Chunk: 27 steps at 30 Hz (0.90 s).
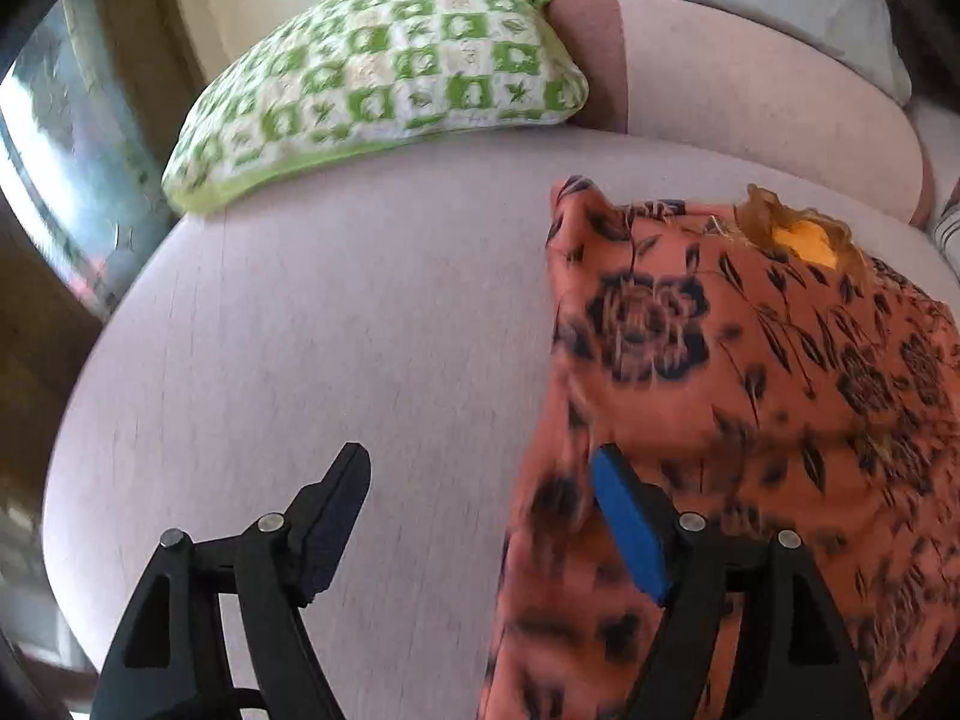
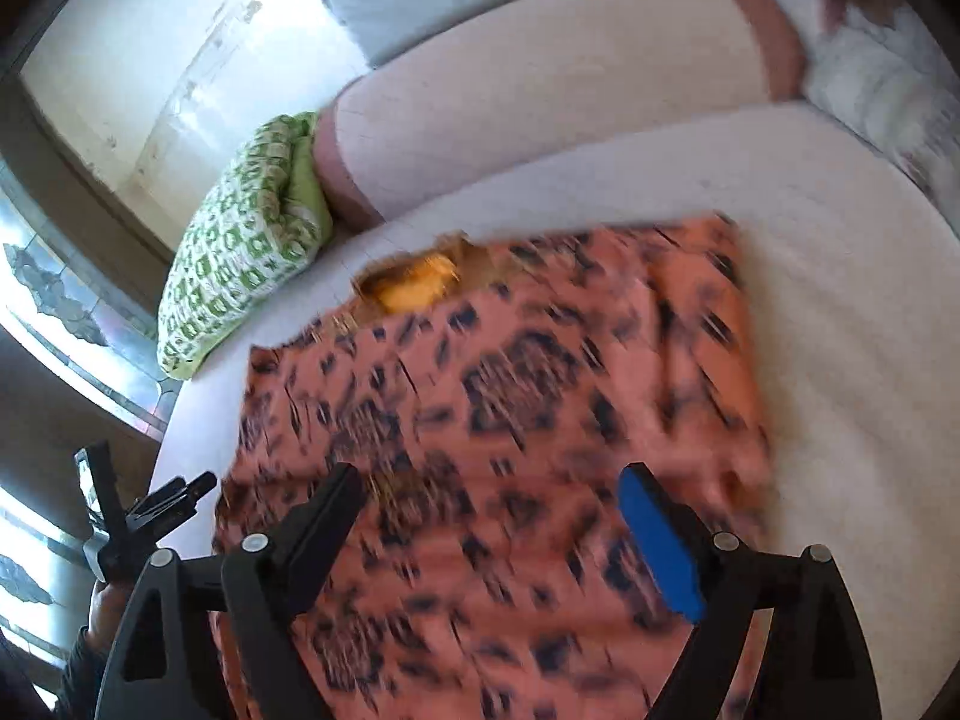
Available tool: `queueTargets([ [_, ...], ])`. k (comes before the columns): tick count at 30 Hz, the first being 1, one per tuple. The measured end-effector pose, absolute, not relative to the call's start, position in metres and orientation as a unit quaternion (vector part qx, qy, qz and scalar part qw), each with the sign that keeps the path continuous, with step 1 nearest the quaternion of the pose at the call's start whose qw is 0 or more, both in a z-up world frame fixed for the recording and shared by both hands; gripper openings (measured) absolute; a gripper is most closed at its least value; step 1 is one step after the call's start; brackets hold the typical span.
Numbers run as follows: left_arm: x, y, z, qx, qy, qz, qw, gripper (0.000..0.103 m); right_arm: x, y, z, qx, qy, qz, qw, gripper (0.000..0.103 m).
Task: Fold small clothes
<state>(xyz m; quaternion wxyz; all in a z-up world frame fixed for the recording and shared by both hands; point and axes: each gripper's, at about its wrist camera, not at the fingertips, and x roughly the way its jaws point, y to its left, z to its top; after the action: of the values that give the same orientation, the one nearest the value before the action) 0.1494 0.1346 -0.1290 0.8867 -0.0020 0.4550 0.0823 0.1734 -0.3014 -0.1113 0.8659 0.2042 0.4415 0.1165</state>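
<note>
An orange garment (image 1: pixel 750 390) with a dark flower print lies spread flat on the pale pink bed cover (image 1: pixel 300 330). A yellow lining (image 1: pixel 804 243) shows at its neck, at the far end. My left gripper (image 1: pixel 480 456) is open just off the garment's left edge. Its blue-padded finger (image 1: pixel 630 528) hangs over the cloth and its black one over bare cover, with nothing gripped. In the right wrist view my right gripper (image 2: pixel 492 474) hovers open above the garment (image 2: pixel 510 360), empty. The left gripper (image 2: pixel 192 486) shows at the lower left there, held by a hand (image 2: pixel 102 600).
A green and white checked pillow (image 1: pixel 384 78) lies at the far left of the bed. A pink bolster (image 1: pixel 750 78) runs along the back, with pale pillows (image 2: pixel 870 78) behind it. A window (image 1: pixel 72 150) and the bed's edge are on the left.
</note>
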Motion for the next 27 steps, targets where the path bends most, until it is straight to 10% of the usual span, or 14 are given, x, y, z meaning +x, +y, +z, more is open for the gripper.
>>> queueTargets([
  [9, 0.112, 0.157, -0.101, -0.043, 0.390, 0.021, 0.919, 0.077, 0.074, -0.346, -0.136, 0.224, 0.453, 0.082, 0.859, 0.089],
  [19, 0.273, 0.177, -0.111, -0.177, 0.414, -0.057, 0.891, 0.075, 0.145, -0.303, -0.112, 0.193, 0.431, 0.163, 0.866, 0.089],
  [27, 0.349, 0.179, -0.171, -0.162, 0.460, -0.045, 0.872, 0.037, 0.238, -0.273, -0.130, 0.191, 0.442, 0.198, 0.854, 0.089],
])
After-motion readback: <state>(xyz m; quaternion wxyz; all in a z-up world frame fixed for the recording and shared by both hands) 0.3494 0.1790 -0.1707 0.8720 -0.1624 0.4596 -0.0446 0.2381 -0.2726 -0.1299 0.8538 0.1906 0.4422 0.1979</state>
